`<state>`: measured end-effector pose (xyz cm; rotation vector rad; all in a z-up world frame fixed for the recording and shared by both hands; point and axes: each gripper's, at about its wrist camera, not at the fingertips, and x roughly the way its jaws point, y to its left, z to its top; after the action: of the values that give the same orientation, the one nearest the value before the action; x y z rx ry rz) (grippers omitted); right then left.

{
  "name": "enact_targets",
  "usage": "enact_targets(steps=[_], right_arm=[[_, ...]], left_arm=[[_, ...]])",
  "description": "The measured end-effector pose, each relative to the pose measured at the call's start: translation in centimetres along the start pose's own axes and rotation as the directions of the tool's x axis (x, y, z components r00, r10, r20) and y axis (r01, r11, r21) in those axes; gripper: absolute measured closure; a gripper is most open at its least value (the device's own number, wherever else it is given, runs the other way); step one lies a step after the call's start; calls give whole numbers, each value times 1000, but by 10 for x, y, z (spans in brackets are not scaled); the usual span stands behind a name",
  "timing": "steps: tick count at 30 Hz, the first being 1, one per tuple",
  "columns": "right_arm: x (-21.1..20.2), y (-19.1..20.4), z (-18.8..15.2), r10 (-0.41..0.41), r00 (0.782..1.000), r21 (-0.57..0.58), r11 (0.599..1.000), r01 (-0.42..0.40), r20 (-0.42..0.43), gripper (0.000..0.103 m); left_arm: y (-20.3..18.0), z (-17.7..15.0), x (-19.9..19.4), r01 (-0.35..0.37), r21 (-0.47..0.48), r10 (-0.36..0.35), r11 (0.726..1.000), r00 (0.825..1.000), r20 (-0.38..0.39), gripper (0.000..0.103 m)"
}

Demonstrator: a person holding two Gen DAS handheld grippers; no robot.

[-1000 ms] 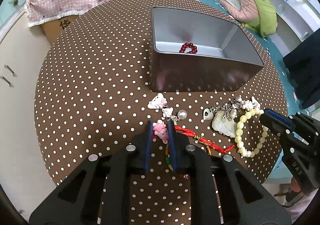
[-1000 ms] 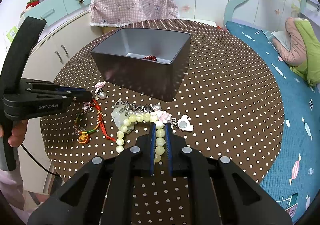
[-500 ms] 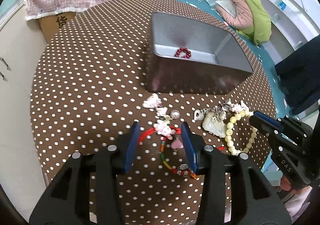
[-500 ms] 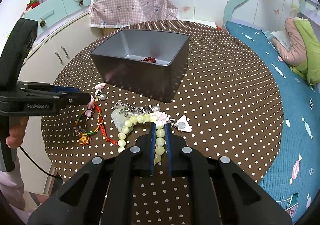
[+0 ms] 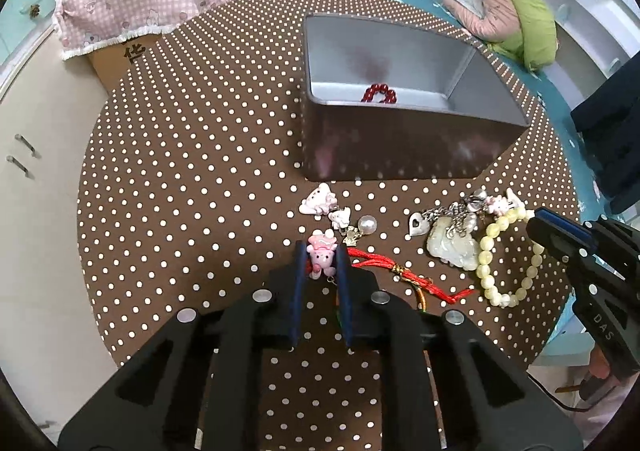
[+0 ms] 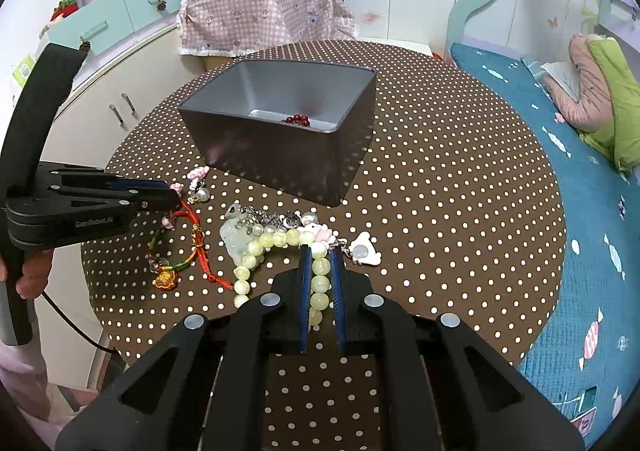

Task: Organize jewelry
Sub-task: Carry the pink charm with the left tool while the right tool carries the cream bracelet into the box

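Observation:
My left gripper (image 5: 320, 247) points down at the table, and its jaws are closing with a pink pig charm (image 5: 321, 255) pinched between the blue pads. The charm hangs on a red cord bracelet (image 5: 384, 263) that trails off to the right. In the right wrist view, my right gripper (image 6: 319, 251) is shut on a pale green bead bracelet (image 6: 276, 239) lying on the cloth. A grey metal box (image 5: 400, 155) stands behind the jewelry, holding a dark red bead bracelet (image 5: 380, 94).
On the brown dotted tablecloth (image 5: 192, 171) lie small pink charms (image 5: 318, 203), a pearl (image 5: 367, 225), a heart charm on a chain (image 5: 418, 225) and a jade pendant (image 5: 448, 247). The round table's edge is near me. A bed (image 6: 560, 171) is on the right, cabinets (image 6: 120, 107) on the left.
The left gripper opened wide around the pig charm half a second ago and has shut on it again. The right gripper and its bead bracelet have stayed put.

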<state>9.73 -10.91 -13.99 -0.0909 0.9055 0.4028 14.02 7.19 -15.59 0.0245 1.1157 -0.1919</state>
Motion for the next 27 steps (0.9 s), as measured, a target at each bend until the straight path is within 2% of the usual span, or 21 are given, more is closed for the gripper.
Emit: enact_targets(steps=[4,12,20,27], right_arm=[[-5,1,3,-1,1000,-6,1000,1,15,95],[-24,4,23,-29,996,-27,999,31,84,95],[-45,9,57,-34,982,-53,998,44,184,95],[-49,12,88,-32,967,-72,996,51,251,94]], left_arm=[[2,-3,-15,6,1,-6,1000,999,32,88],[3,12,-50,47,15,-48,999,992,116,88],[-1,46,-87,81,35,-87,996,972,217,88],[-11,80,-81,111,39,-117,993,964,238,88]])
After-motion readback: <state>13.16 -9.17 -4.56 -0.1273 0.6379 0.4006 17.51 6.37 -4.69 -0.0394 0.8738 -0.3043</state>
